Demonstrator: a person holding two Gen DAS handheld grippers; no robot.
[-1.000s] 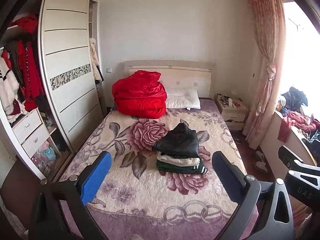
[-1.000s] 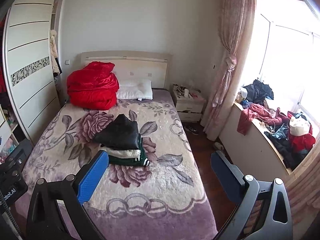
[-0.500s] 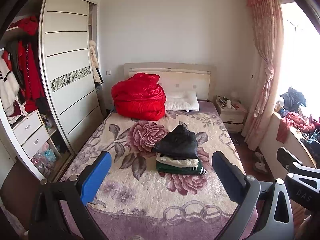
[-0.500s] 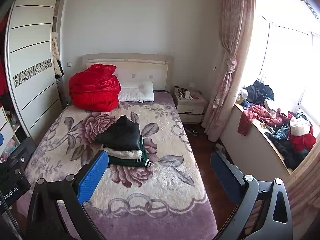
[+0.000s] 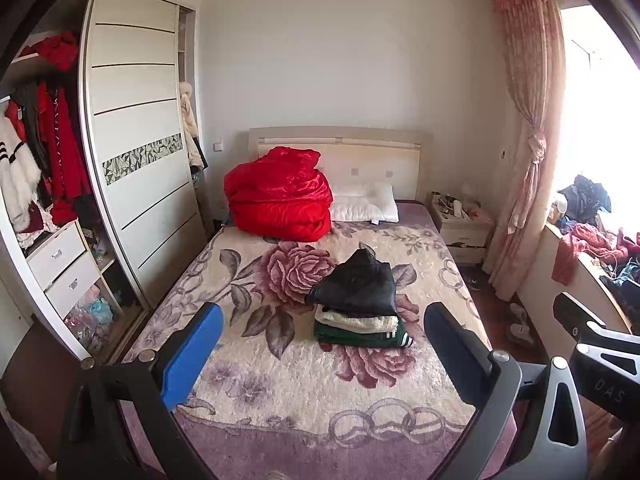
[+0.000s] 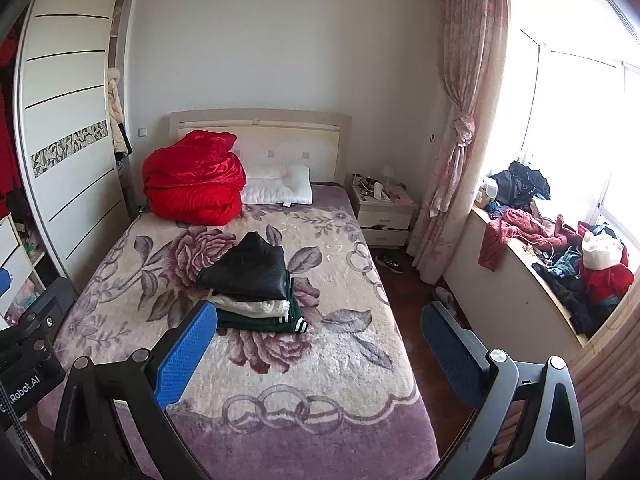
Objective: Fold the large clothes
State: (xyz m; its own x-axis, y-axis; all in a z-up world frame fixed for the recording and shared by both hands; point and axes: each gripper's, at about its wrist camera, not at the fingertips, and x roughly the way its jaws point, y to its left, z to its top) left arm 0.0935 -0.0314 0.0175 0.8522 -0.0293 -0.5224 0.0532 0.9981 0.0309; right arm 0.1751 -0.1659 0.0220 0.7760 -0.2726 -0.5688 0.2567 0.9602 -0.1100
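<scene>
A stack of folded clothes (image 5: 360,304) lies in the middle of the bed (image 5: 304,392): a black jacket on top, a white fleece under it, a green garment with white stripes at the bottom. It also shows in the right wrist view (image 6: 256,288). My left gripper (image 5: 320,352) is open and empty, held high above the foot of the bed. My right gripper (image 6: 316,352) is open and empty, to the right of the left one. A heap of unfolded clothes (image 6: 560,256) lies on the window ledge.
A red quilt (image 5: 280,200) and a white pillow (image 5: 364,204) lie at the headboard. An open wardrobe (image 5: 48,184) with hanging clothes stands left. A nightstand (image 6: 384,212) and a pink curtain (image 6: 460,140) stand right. Shoes (image 6: 390,262) lie on the floor.
Both grippers have backed away from the bed and risen slightly, so the room looks a little farther off. The jaws stay open. The clothes have not moved.
</scene>
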